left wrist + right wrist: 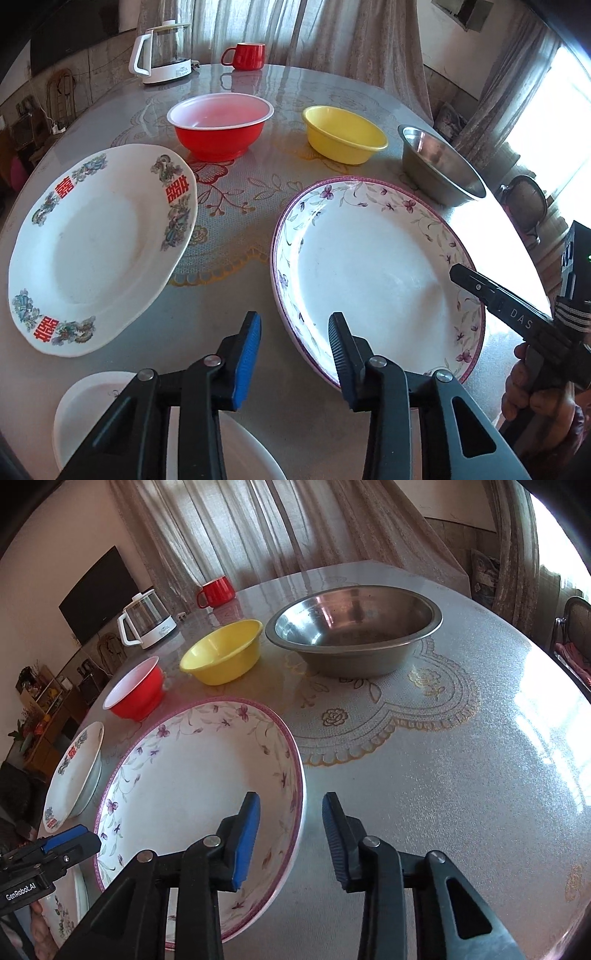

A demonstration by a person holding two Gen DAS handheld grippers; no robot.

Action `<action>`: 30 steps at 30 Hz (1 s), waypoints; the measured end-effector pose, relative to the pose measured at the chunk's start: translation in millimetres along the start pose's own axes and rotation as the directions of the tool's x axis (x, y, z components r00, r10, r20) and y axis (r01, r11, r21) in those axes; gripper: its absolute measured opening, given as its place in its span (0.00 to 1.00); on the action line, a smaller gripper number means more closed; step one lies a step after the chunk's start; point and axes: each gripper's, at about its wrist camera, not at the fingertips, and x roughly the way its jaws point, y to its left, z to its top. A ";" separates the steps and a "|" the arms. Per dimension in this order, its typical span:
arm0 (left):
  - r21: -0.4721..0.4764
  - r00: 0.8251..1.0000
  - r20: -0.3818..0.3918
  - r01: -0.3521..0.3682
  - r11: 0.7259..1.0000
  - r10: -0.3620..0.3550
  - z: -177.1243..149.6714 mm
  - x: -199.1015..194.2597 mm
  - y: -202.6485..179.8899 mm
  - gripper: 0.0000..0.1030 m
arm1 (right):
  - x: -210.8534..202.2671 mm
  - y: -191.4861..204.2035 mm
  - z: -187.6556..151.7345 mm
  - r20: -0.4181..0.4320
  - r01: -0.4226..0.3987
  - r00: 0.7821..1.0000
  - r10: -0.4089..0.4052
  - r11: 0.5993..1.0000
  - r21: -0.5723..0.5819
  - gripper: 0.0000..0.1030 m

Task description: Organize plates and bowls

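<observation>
On the desk [229, 317], taking the purple-flowered plate [373, 273] as the landmark: it lies flat near the front edge. Left gripper [294, 350] hovers over the plate's near-left rim, one blue pad outside the rim above bare desk, the other over the rim; jaws part-way apart, nothing pressed between them, so released. Right gripper [290, 834] straddles the same plate's right rim, left pad above the plate's inside, right pad above the desk just outside; a gap shows on both sides, no contact visible, also released. From the left wrist view, the right gripper's black body enters at the plate's right edge, with a hand [535, 391] wrapped around its handle. Left of the landmark plate sits a white plate with red characters [99, 251], apart from it. A plain white plate [85, 406] lies nearer the front, partly hidden under the left gripper. Behind the landmark plate, in a row: red bowl [220, 125], yellow bowl [343, 134], steel bowl [439, 166], all upright and separate. Further back stand a red mug [245, 55] and a glass kettle [162, 51]. Curtains [332, 33] hang beyond the desk.
</observation>
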 end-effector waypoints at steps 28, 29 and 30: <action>-0.024 0.999 -0.011 -0.048 0.999 0.048 9.2 10.9 17.7 0.19 | 1.9 -5.8 -2.1 -0.033 -0.183 0.982 0.184 0.983 0.029 0.12; -0.025 0.999 -0.012 -0.043 0.999 0.043 8.3 10.0 18.4 0.19 | -1.2 -5.4 -3.3 -0.028 -0.198 0.980 0.199 0.980 0.028 0.12; -0.024 0.999 -0.009 -0.035 0.999 0.035 7.9 8.7 17.8 0.19 | -3.3 -4.1 -4.7 -0.025 -0.199 0.980 0.199 0.980 0.014 0.13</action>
